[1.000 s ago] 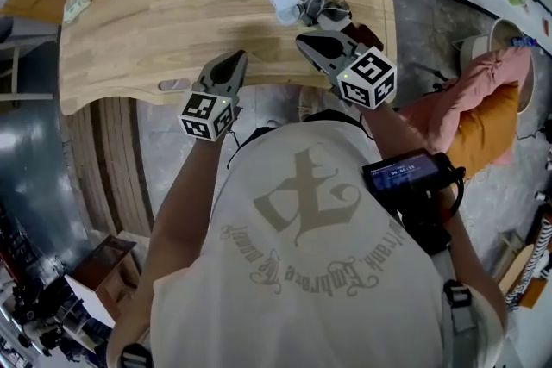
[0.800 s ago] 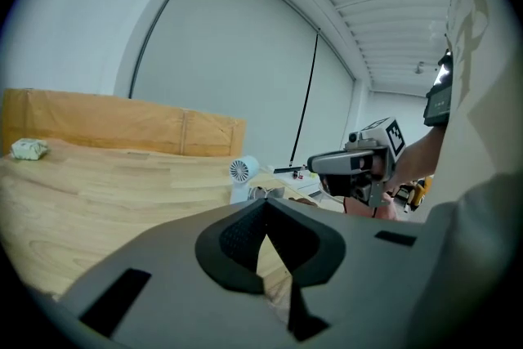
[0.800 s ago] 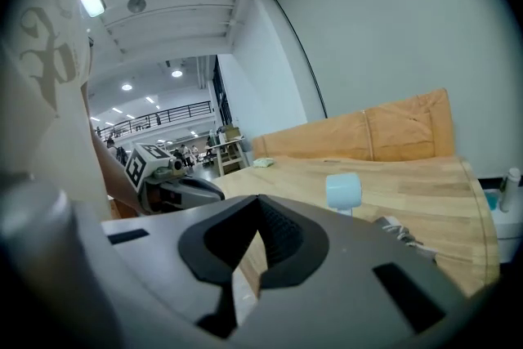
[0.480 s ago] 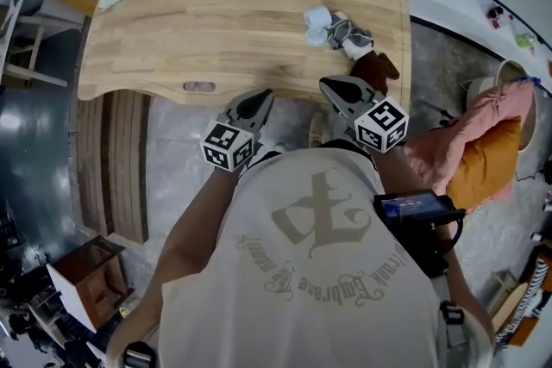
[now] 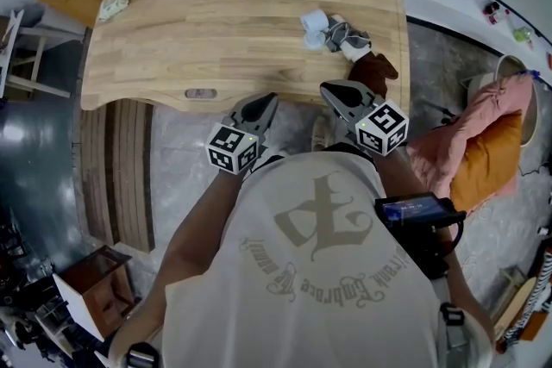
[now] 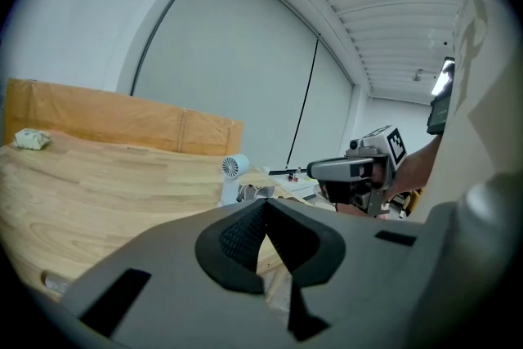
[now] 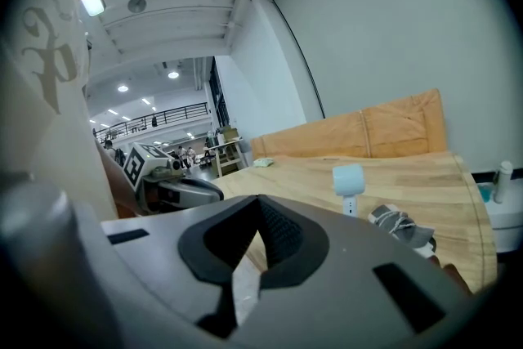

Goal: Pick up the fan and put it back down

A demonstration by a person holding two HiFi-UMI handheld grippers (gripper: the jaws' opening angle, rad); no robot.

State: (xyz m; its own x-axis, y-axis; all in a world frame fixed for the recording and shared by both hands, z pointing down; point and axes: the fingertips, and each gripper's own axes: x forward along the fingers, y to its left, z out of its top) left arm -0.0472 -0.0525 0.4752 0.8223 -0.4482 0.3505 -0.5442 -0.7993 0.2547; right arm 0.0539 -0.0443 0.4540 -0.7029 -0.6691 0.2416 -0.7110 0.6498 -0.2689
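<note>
Small white handheld fan (image 5: 314,21) stands upright on the light wooden worktop (image 5: 216,4), toward its right edge, just beside a grey crumpled bundle (image 5: 347,36). Left gripper (image 5: 258,106) and right gripper (image 5: 338,93) both hang off the near edge, apart from the fan. Jaws of each clenched, nothing between them. Crumpled greenish paper (image 5: 113,3) at far left corner.

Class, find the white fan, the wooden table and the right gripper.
white fan (image 7: 348,178): right gripper view, on its head.
wooden table (image 5: 216,21): head view, on bare top.
right gripper (image 5: 326,87): head view, at the tips of its closed jaws.
</note>
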